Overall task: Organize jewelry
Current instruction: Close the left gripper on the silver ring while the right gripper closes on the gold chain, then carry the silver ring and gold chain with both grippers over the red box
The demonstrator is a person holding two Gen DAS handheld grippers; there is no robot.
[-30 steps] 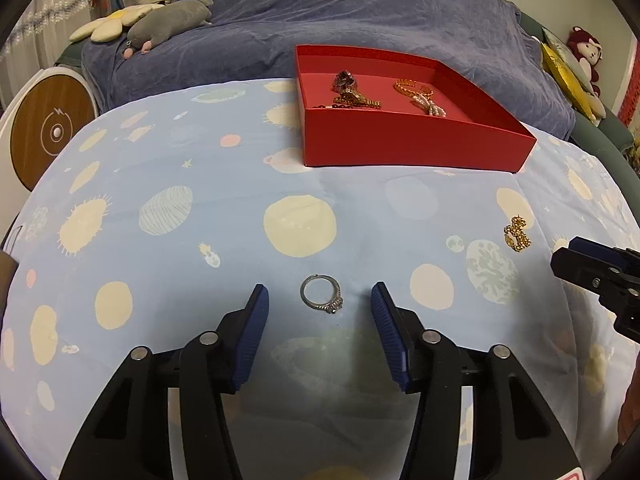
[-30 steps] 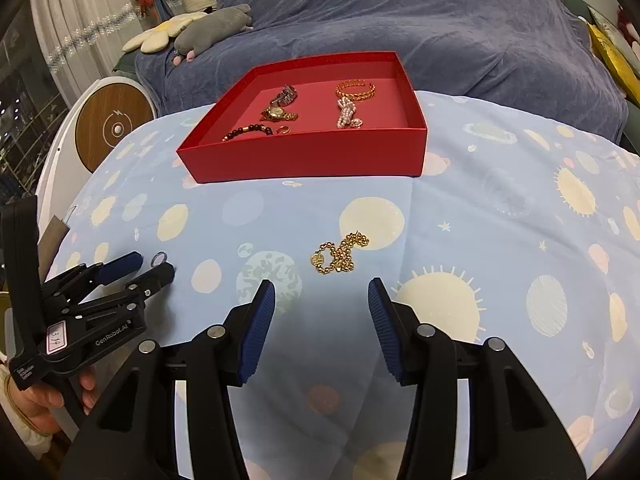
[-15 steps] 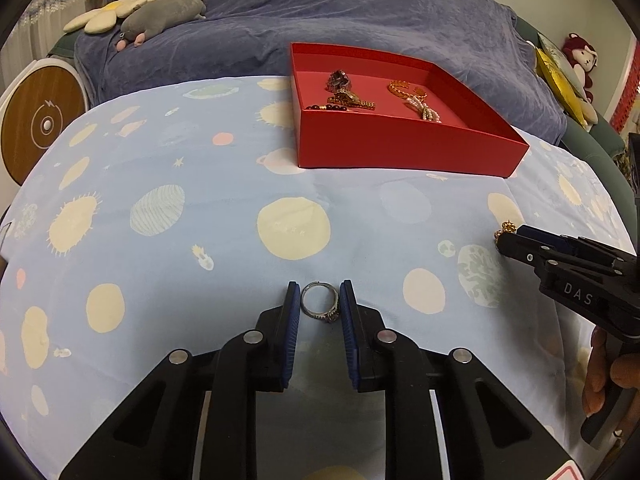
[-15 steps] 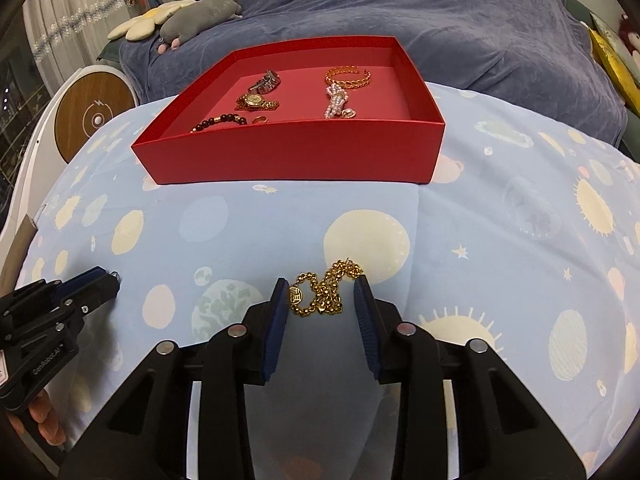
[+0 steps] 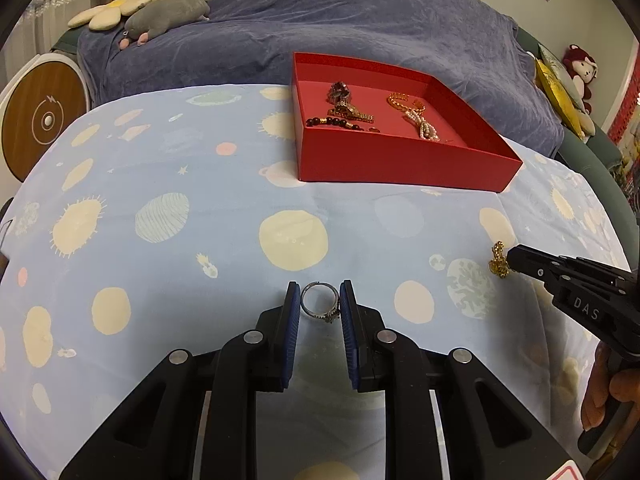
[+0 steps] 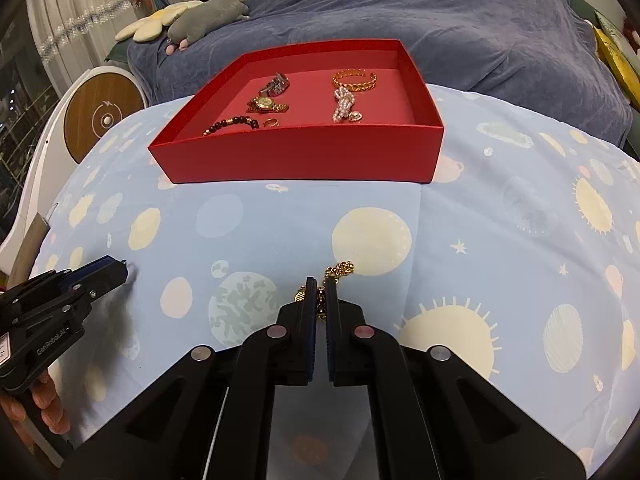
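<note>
Left wrist view: your left tool has just been closing and pinches the silver ring on the surface. Right wrist view: right tool, jaws just closing, clamps the gold chain. Pickup step; next, lift both to the red tray ahead.

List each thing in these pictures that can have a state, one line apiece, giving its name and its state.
Left gripper: shut on the ring.
Ring: flat on the cloth, pinched between the fingers.
Right gripper: shut on the gold chain.
Gold chain: bunched on the cloth, partly caught in the fingers.
Red box: open, no lid, jewelry inside.
Watch: lying in the box.
</note>
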